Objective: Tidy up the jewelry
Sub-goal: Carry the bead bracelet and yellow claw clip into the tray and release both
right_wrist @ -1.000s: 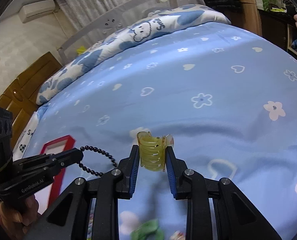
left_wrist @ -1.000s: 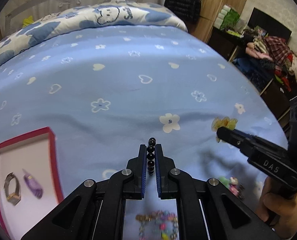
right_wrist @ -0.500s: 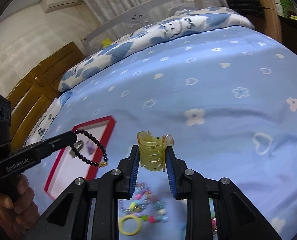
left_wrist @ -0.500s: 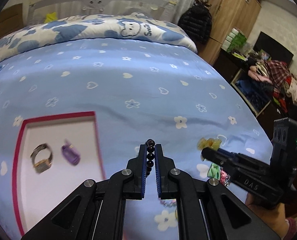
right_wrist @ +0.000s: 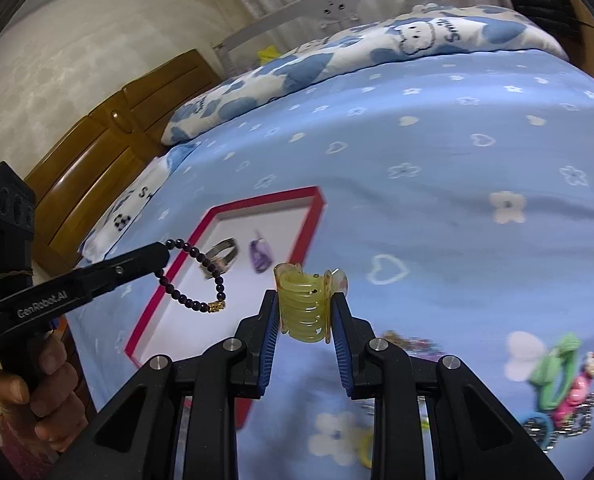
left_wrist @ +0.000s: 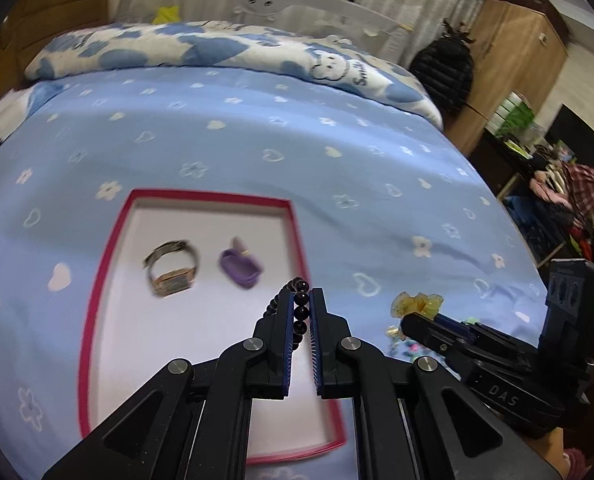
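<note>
My left gripper (left_wrist: 300, 300) is shut on a dark bead bracelet (left_wrist: 299, 312) and holds it above the right edge of the red-rimmed white tray (left_wrist: 293, 216). The bracelet hangs in a loop in the right wrist view (right_wrist: 195, 276). The tray (right_wrist: 313, 216) holds a wristwatch (left_wrist: 171, 266) and a purple hair clip (left_wrist: 241, 266). My right gripper (right_wrist: 304, 300) is shut on a yellow claw hair clip (right_wrist: 303, 304), held above the blue bedsheet to the right of the tray. It shows in the left wrist view (left_wrist: 417, 305).
A pile of colourful hair ties and clips (right_wrist: 561, 384) lies on the sheet at the lower right. A folded quilt (left_wrist: 225, 50) lies at the bed's head. A wooden cabinet (right_wrist: 109, 148) stands left of the bed. A cluttered shelf (left_wrist: 569, 196) stands to the right.
Both grippers have moved left toward the tray with their loads. The tray now sits nearer the middle of both views. The left gripper is now over the tray's right edge.
</note>
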The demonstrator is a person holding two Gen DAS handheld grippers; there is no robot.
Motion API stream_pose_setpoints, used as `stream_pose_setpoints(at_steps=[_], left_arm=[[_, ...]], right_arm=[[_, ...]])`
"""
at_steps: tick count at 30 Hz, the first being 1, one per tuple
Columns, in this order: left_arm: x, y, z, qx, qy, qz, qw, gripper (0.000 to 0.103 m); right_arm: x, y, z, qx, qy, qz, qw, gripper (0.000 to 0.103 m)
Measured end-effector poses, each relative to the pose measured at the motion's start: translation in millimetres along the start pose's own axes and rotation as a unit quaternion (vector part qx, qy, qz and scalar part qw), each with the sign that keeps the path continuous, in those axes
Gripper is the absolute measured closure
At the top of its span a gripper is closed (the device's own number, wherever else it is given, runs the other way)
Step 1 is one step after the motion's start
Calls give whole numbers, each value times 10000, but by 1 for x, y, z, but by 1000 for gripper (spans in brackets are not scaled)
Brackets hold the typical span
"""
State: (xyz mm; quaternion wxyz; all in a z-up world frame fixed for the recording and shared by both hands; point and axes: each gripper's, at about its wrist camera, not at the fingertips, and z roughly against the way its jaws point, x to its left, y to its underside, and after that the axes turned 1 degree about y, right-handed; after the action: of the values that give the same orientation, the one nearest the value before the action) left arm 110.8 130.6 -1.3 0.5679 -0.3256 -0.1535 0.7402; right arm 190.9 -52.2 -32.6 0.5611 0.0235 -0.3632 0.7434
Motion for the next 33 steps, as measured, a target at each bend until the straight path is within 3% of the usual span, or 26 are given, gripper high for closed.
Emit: stream_pose_setpoints(at_steps=[15, 25, 33], left_arm=[[57, -8, -18, 154, -308, 492, 9982, 97], [97, -2, -45, 333, -778, 902, 9923, 97], [102, 5, -64, 476, -1090, 882, 9890, 96]], right_arm=[[53, -5, -65, 357, -224, 408, 9983, 77], [67, -4, -112, 687, 6, 725, 9950, 77], [69, 0, -125, 799, 188, 940, 9922, 77]])
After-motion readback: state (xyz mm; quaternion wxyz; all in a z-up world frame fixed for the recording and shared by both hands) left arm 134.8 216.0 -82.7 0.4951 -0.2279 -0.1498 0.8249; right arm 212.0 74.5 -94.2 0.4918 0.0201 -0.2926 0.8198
